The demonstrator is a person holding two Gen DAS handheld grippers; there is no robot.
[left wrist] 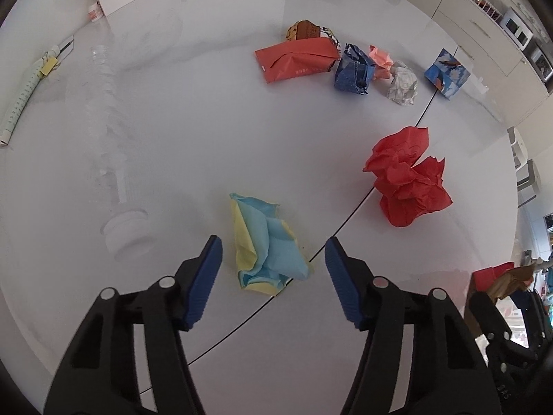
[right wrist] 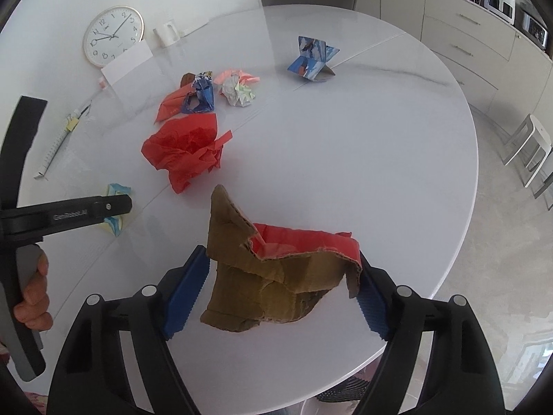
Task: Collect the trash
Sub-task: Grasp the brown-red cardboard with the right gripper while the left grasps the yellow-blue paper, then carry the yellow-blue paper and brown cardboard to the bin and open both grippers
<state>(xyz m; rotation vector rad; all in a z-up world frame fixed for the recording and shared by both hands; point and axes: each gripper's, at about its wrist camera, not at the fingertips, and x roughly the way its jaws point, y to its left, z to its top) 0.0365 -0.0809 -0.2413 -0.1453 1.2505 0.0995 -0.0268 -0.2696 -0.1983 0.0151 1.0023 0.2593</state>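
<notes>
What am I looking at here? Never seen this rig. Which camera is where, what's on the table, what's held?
No robot: a person holds a two-finger gripper in each hand, with a fisheye camera on each looking along its blue-padded fingers.

The left wrist view shows the left gripper open around a crumpled blue-and-yellow paper on the white round table, pads not yet touching it.

The right wrist view shows the right gripper with a torn piece of brown-and-red cardboard between its pads, which touch its edges.

Further off lie a crumpled red paper, a red packet and smaller wads. A clock stands behind.
</notes>
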